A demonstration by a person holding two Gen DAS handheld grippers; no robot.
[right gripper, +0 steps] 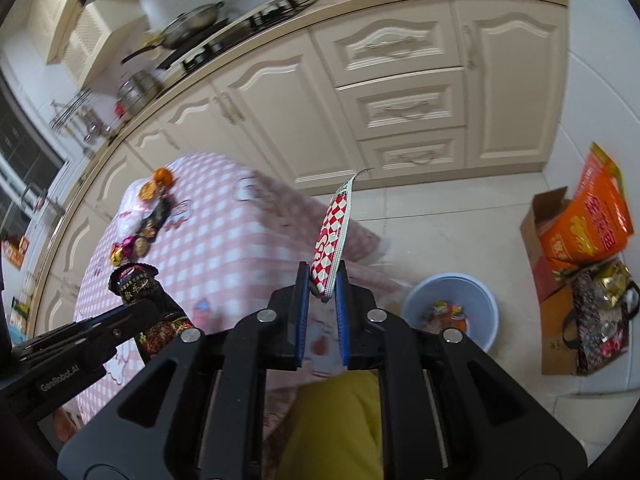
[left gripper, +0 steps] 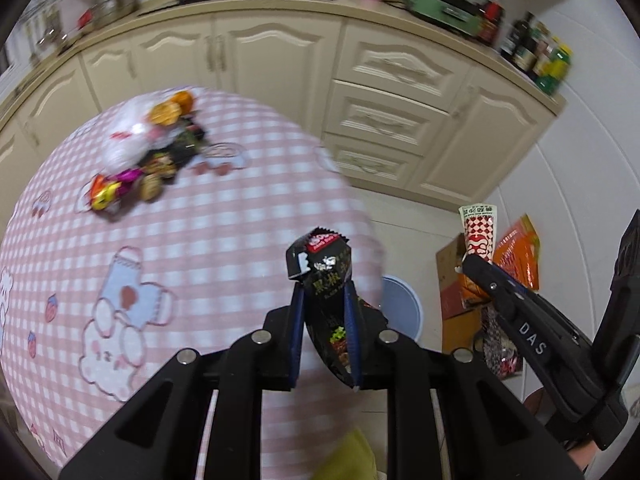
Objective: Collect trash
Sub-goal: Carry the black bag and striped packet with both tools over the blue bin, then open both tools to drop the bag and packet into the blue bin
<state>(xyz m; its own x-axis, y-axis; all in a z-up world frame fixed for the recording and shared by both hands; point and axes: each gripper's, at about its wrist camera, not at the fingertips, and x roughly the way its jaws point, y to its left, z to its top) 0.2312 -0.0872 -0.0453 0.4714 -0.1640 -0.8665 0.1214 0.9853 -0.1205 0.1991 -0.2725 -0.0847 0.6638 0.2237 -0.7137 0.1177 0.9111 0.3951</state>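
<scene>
Your left gripper [left gripper: 324, 300] is pinching a black snack wrapper [left gripper: 324, 268] just past the table's [left gripper: 200, 240] right edge. Your right gripper [right gripper: 322, 296] is clamping a red-and-white checked wrapper [right gripper: 332, 240] upright, near the blue bin [right gripper: 452, 300] on the floor.

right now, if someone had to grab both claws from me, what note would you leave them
Left claw: shut on a black snack wrapper, held up at the table's edge.
Right claw: shut on a red-and-white checked wrapper, held above the floor, beside the table.
Bin: the light blue bucket stands on the floor just right of the table, with some wrappers already inside.
Left to do: drop both held wrappers into the bucket, then go back for the pile of wrappers at the far side of the pink checked tablecloth.
</scene>
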